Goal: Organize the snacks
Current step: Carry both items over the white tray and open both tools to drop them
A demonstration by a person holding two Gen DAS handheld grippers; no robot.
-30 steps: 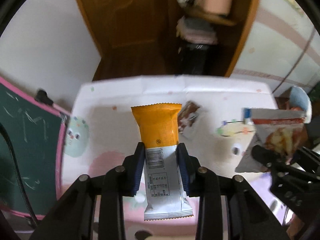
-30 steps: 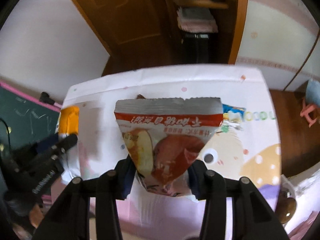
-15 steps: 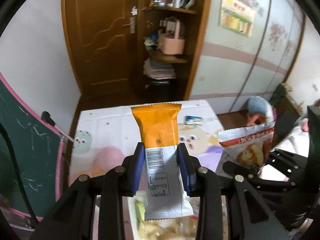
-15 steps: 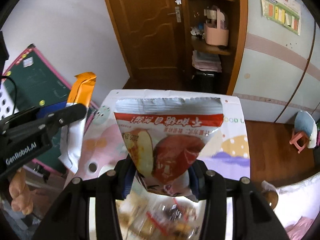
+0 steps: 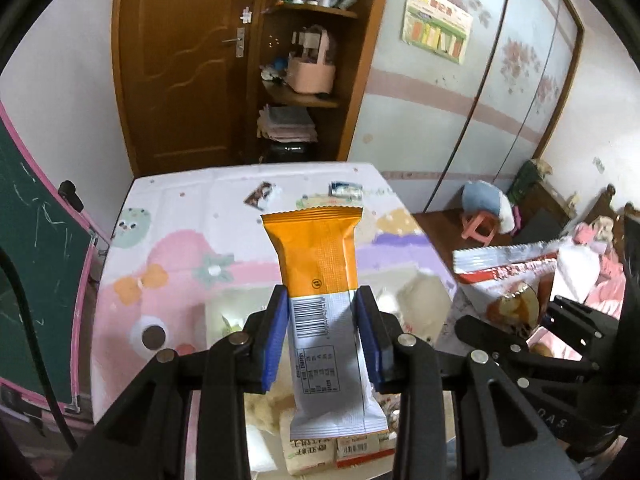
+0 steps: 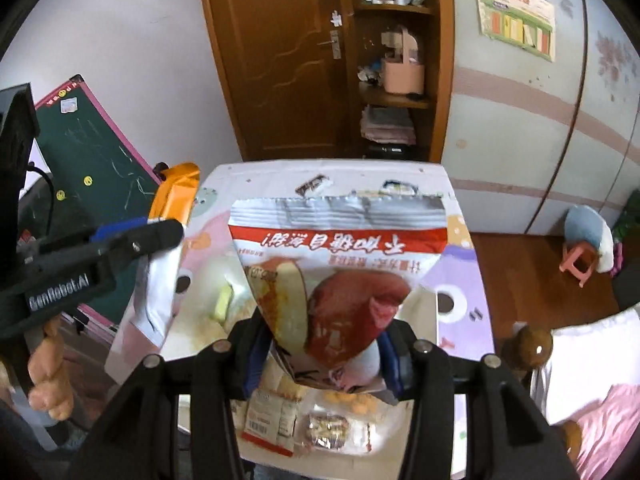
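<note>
My left gripper (image 5: 322, 312) is shut on an orange and silver snack bar (image 5: 316, 256), which stands upright between the blue pads. My right gripper (image 6: 320, 344) is shut on a red and white apple chip bag (image 6: 340, 264), gripped by its lower end. Both are held above a clear bin (image 6: 424, 312) full of small snack packs (image 6: 268, 416) near the table's front. The right gripper and its bag (image 5: 508, 280) show at the right of the left wrist view. At the left of the right wrist view are the left gripper (image 6: 160, 236) and its bar (image 6: 176, 196).
A table with a pastel cartoon cloth (image 5: 176, 256) holds a brown snack packet (image 5: 260, 194) and a blue and white packet (image 5: 346, 190) at its far end. A green chalkboard (image 5: 36, 240) leans at the left. A wooden door, shelves, a pink stool (image 5: 480, 228) and a bed lie beyond.
Both grippers have drawn back from the far part of the table toward its near end with their snacks. The bin of snack packs has come into view below them.
</note>
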